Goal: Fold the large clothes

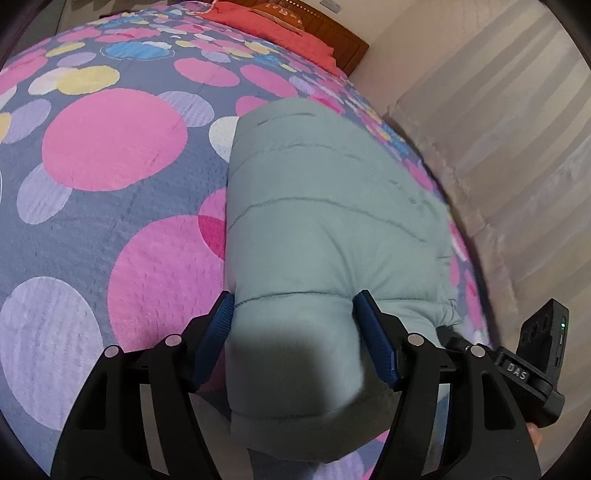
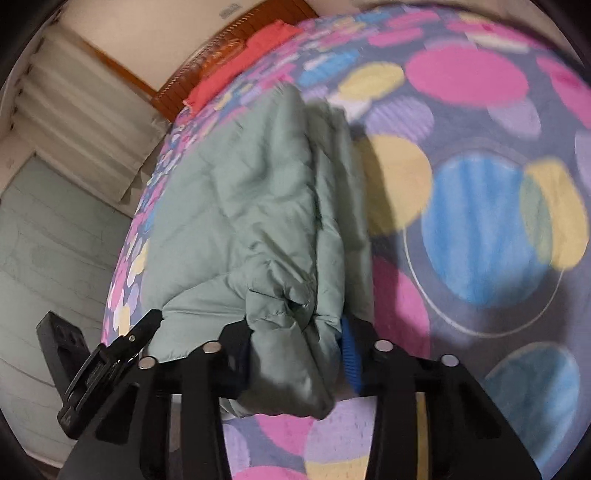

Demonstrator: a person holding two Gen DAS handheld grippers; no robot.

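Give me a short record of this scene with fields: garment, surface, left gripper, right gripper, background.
garment: pale green quilted jacket, partly folded, lying on the bed
surface: bedspread with coloured circles
left gripper: shut on a thick fold of the jacket
right gripper: shut on a bunched edge of the jacket
background: red pillow, wooden headboard, curtain
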